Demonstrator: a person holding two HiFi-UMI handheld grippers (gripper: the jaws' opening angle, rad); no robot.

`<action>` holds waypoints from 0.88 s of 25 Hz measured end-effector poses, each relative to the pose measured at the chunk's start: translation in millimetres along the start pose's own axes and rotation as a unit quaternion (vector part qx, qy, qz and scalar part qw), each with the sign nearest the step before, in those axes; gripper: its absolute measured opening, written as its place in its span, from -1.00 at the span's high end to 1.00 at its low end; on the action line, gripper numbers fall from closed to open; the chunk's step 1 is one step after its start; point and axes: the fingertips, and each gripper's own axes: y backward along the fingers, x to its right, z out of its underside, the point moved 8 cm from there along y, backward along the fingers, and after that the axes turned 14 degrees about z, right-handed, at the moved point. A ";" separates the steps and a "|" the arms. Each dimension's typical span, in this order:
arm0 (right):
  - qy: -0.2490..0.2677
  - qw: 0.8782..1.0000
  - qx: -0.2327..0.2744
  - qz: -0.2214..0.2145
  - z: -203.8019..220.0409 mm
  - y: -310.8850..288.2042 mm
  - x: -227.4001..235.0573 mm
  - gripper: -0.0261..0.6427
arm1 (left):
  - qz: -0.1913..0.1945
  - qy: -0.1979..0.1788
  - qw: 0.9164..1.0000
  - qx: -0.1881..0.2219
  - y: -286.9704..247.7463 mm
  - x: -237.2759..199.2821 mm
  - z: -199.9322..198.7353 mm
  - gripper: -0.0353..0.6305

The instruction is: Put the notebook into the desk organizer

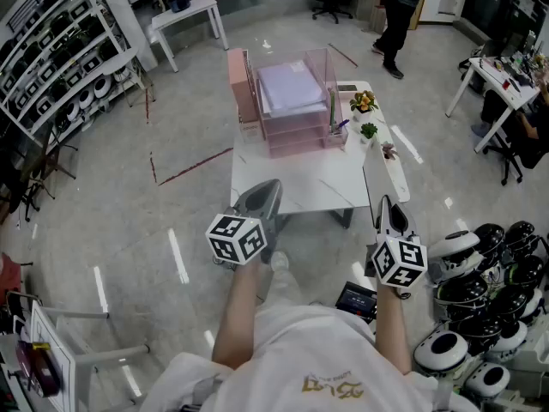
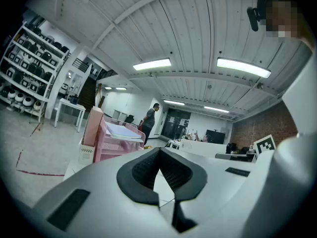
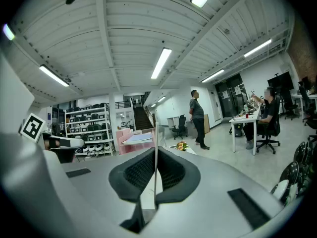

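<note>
The left gripper (image 2: 159,151) has its jaws pressed together with nothing between them. The right gripper (image 3: 155,152) is the same, its pads meeting along a thin seam. Both are held side by side, apart from each other, at the near edge of the table (image 1: 296,183). At the table's far end stands the pink organizer (image 1: 296,136). The pale notebook (image 1: 290,87) lies flat in its top tray. A small plant (image 1: 364,103) sits just right of the organizer.

Standing person (image 1: 397,14), head beyond top edge
</note>
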 end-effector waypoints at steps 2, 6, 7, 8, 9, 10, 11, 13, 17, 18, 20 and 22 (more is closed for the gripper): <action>0.000 1.000 0.001 -0.001 -0.7 0.0 -0.1 0.87 | 0.000 0.000 1.000 0.001 -0.1 0.1 -0.9 0.85; 0.000 1.000 0.000 0.000 -2.4 0.1 1.7 0.87 | 0.000 0.000 1.000 0.001 -1.1 1.7 -2.4 0.85; 0.000 1.000 0.000 0.001 -2.7 0.4 2.3 0.87 | 0.000 -0.001 1.000 0.001 -1.1 2.2 -2.5 0.85; 0.000 1.000 0.000 0.001 -2.7 0.7 2.8 0.87 | -0.001 -0.001 1.000 0.001 -0.7 2.7 -2.4 0.85; 0.001 1.000 0.000 0.000 -2.4 1.1 3.2 0.87 | -0.002 0.000 1.000 0.001 -0.1 3.2 -2.2 0.85; 0.003 1.000 0.000 0.000 -2.2 1.7 3.5 0.87 | -0.003 0.000 1.000 0.001 0.4 3.7 -2.0 0.85; 0.003 1.000 0.001 -0.001 -2.2 2.4 3.9 0.87 | -0.004 0.000 1.000 0.001 0.7 4.3 -2.0 0.85; -0.004 1.000 0.006 -0.002 -3.1 3.5 5.3 0.87 | -0.005 -0.002 1.000 -0.002 0.8 6.0 -2.2 0.85; -0.030 0.999 0.017 -0.004 -3.6 1.2 5.3 0.87 | -0.008 -0.010 1.000 -0.013 5.2 7.0 -4.2 0.85; -0.033 0.999 0.017 -0.005 -2.7 0.0 3.9 0.87 | -0.011 -0.011 1.000 -0.015 7.6 6.0 -5.2 0.85; -0.038 0.999 0.015 -0.008 -1.6 -3.1 0.5 0.87 | -0.017 -0.013 1.000 -0.015 11.8 3.1 -8.1 0.85; -0.045 0.999 0.011 -0.010 -0.9 -6.2 -2.8 0.87 | -0.021 -0.013 1.000 -0.014 14.4 -0.2 -10.4 0.85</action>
